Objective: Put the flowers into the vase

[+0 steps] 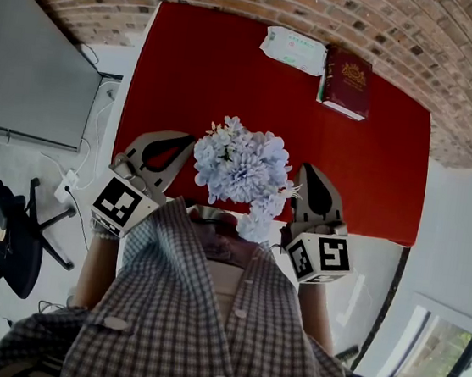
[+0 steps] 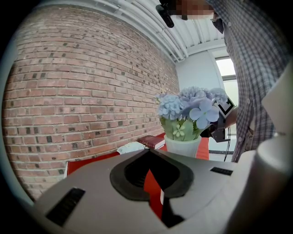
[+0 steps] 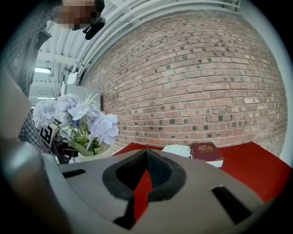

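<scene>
The flowers (image 1: 240,168) seem settled in the vase (image 2: 182,146). The left gripper (image 1: 190,142) and right gripper (image 1: 306,170) are closed and empty, so only backing away is needed.

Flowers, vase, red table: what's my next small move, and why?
Probably ease both grippers back: the pale blue flowers already stand in the white vase, and the left gripper and right gripper flank it, jaws shut and empty.
</scene>
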`<action>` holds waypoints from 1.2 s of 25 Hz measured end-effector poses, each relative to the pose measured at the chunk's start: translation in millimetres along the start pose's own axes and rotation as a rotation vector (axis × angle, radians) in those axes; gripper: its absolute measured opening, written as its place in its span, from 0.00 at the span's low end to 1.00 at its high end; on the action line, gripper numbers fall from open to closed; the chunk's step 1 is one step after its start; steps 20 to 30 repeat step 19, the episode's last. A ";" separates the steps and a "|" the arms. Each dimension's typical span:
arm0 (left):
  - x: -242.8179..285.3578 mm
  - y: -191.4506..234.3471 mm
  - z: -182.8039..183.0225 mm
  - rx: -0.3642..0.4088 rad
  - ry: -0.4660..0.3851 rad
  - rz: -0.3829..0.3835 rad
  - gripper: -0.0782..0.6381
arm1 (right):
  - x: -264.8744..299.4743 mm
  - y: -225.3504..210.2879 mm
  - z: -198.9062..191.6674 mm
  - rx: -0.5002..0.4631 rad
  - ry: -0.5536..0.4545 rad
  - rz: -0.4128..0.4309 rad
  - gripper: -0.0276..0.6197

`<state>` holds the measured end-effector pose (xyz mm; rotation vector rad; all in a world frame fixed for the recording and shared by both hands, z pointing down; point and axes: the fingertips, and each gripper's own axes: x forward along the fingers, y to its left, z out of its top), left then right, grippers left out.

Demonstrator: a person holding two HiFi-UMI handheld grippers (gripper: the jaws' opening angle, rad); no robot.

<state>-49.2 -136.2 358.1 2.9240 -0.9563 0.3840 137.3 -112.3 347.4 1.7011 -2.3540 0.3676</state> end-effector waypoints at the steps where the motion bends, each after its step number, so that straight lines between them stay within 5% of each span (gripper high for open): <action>1: 0.1 -0.1 -0.2 0.000 0.001 0.000 0.12 | 0.1 0.0 -0.3 0.000 0.001 0.001 0.05; 30: 0.5 -1.5 -5.7 0.006 0.016 -0.003 0.12 | 1.8 4.7 -5.6 -0.007 0.022 0.022 0.05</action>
